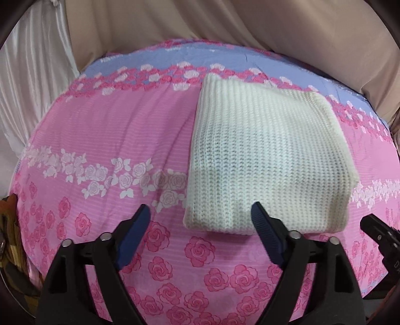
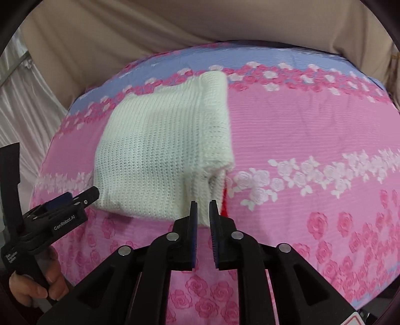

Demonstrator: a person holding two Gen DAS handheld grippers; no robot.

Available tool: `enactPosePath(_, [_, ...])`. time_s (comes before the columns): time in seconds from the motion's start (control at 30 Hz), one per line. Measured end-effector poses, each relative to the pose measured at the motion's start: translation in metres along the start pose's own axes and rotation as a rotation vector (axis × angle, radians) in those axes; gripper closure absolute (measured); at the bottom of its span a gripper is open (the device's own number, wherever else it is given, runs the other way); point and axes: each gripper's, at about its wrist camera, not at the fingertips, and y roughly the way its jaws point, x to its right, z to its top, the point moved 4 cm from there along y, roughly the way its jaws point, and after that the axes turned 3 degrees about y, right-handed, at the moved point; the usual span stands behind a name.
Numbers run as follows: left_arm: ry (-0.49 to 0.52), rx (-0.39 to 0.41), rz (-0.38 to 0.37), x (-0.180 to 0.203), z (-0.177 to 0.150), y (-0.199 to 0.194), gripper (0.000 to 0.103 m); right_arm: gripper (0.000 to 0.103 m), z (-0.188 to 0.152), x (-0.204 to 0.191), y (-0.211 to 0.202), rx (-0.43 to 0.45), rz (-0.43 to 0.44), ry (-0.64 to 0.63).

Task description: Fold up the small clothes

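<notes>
cream knit (image 1: 267, 155) lies folded square on the rose sheet (image 1: 100, 140). left gripper (image 1: 200, 220) gapes wide, right gripper (image 2: 203, 207) is barely parted, both empty. best lift clear without snagging the near edge.

One folded knit, two grippers, one patterned cloth

A single cream knitted garment (image 1: 267, 155) lies folded on one pink rose-printed sheet (image 1: 105, 130) covering the surface; a small sliver of one red thing (image 2: 224, 200) shows at the knit's edge in the right wrist view, too hidden to identify. Two grippers are in view: the left gripper (image 1: 200, 215) and the right gripper (image 2: 203, 207), each with two blue-padded fingers, four in all. One hand (image 2: 35, 287) is visible, on the left gripper's handle. Behind hang two drapes: one beige (image 1: 225, 22), one white satin (image 1: 32, 87).
</notes>
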Motion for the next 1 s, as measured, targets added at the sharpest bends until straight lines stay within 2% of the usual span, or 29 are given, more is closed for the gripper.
enactPosePath(0.03, [0.004,0.016,0.007,0.003,-0.001,-0.005,0.017,0.086,-0.003,0.004,-0.004,0.007,-0.015,0.018])
enactPosePath(0.1, [0.018,0.039,0.021,0.011,-0.006,-0.014,0.015,0.072,-0.007,0.013,-0.008,0.022,-0.052,0.051])
enactPosePath(0.2, [0.029,0.056,0.036,0.02,-0.012,-0.021,0.013,0.062,-0.013,0.026,-0.012,0.041,-0.077,0.096])
enactPosePath(0.37, [0.035,0.039,0.031,0.032,-0.028,-0.02,0.012,0.058,-0.026,0.028,-0.013,0.044,-0.106,0.089])
enactPosePath(0.53, [0.04,0.036,0.045,0.037,-0.041,-0.023,0.012,0.055,-0.039,0.021,-0.012,0.033,-0.103,0.046])
enactPosePath(0.6, [0.045,0.042,0.046,0.039,-0.045,-0.025,0.012,0.051,-0.042,0.018,-0.013,0.036,-0.104,0.037])
enactPosePath(1.0, [0.064,0.057,0.05,0.043,-0.052,-0.032,0.012,0.051,-0.051,0.007,-0.017,0.044,-0.108,0.006])
